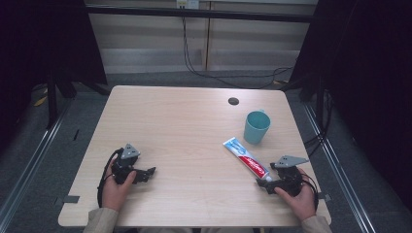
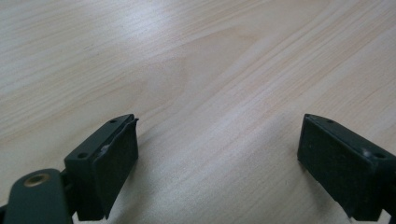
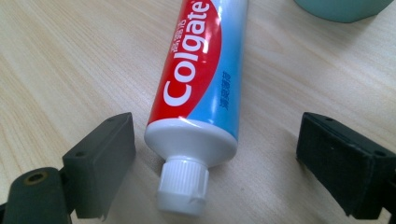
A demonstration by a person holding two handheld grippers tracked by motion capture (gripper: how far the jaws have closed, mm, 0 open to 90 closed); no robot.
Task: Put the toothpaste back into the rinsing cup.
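The right gripper (image 3: 215, 163), jaws wide apart and gripping nothing, frames the white ribbed cap of a red, white and blue plastic toothpaste tube (image 3: 201, 79). The tube lies flat on the pale wooden table (image 1: 184, 126), cap toward the gripper, its length running away toward a teal cup (image 1: 256, 126).
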